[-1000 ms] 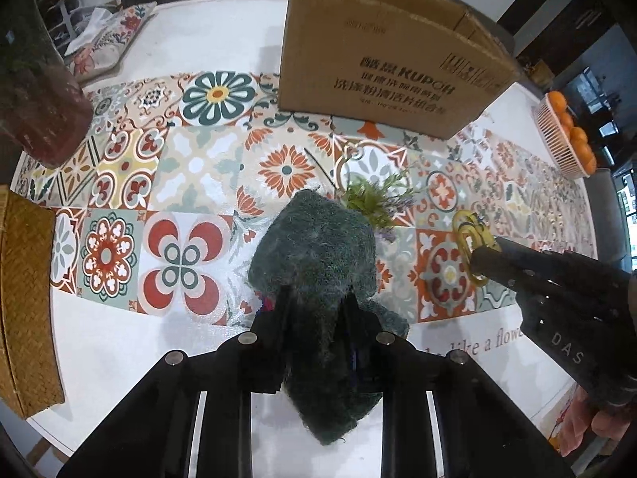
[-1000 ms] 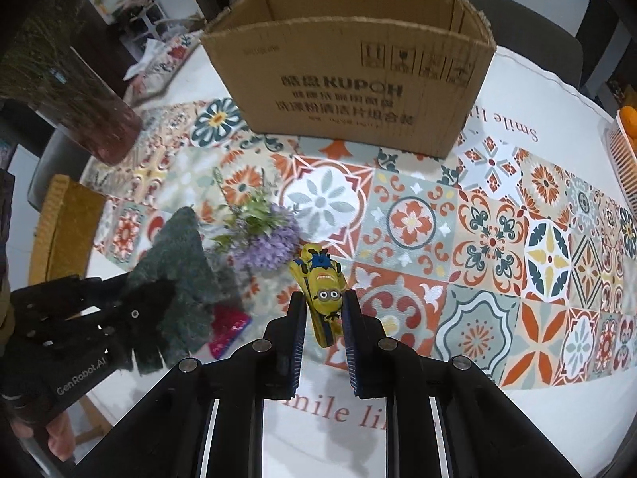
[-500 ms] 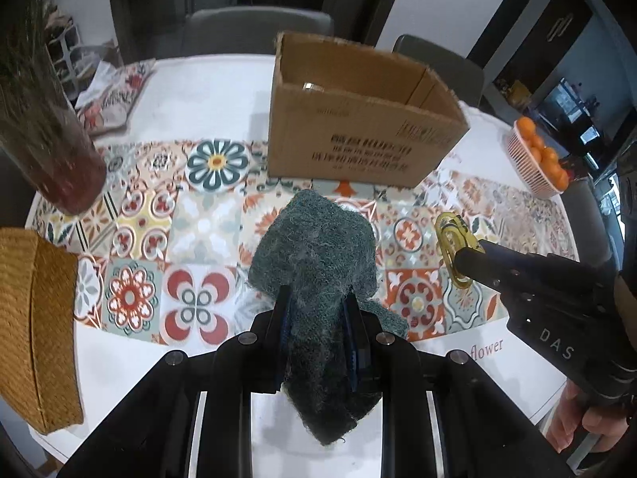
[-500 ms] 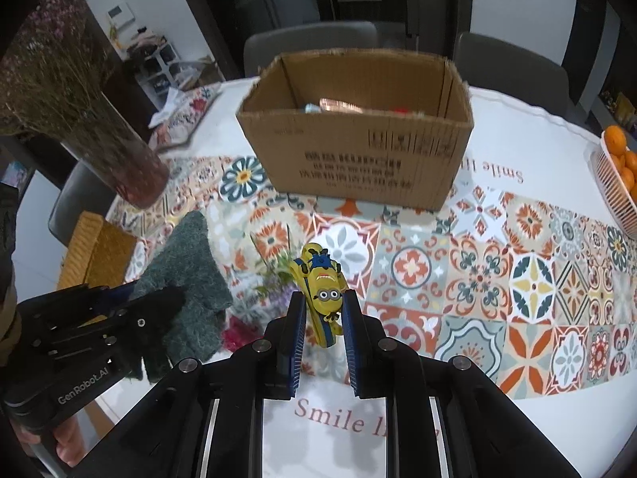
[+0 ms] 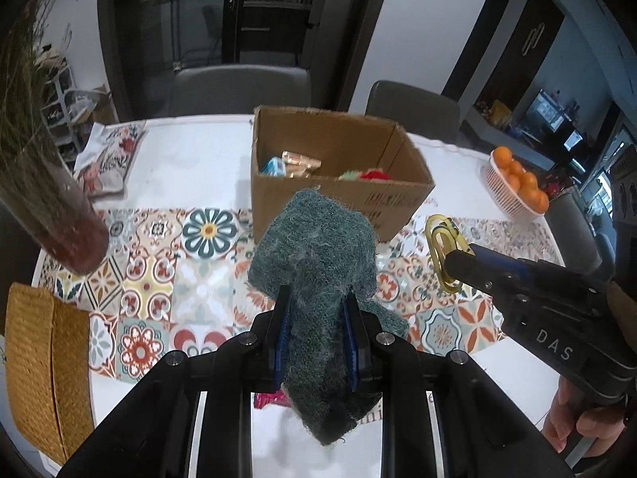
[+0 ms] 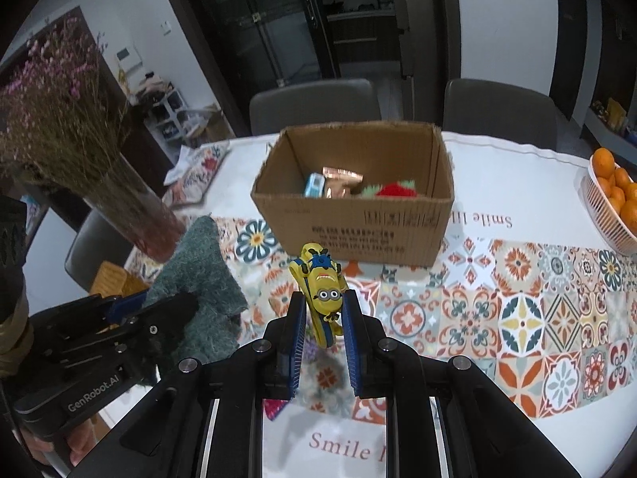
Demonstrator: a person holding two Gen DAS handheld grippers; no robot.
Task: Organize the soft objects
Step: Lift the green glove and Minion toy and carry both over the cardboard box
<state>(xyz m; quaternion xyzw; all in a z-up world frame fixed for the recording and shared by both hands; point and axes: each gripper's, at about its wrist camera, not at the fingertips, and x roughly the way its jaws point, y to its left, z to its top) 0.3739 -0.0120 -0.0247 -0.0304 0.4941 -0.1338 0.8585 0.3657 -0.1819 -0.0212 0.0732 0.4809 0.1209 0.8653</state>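
My left gripper (image 5: 316,298) is shut on a fuzzy dark green cloth (image 5: 318,247) and holds it well above the table. It also shows in the right wrist view (image 6: 199,275). My right gripper (image 6: 323,298) is shut on a yellow minion toy (image 6: 320,290), raised above the table; its edge shows in the left wrist view (image 5: 442,255). An open cardboard box (image 6: 358,223) stands ahead of both, and also shows in the left wrist view (image 5: 338,175). It holds several small items, one red (image 6: 396,190).
A glass vase of dried flowers (image 6: 131,207) stands at the left. A wicker basket (image 5: 36,374) sits at the near left edge. A basket of oranges (image 6: 613,203) stands at the right. A pink packet (image 5: 270,398) lies below my left gripper. Grey chairs (image 6: 314,103) stand behind the table.
Both grippers have lifted upward with their objects. The box interior has come into view.
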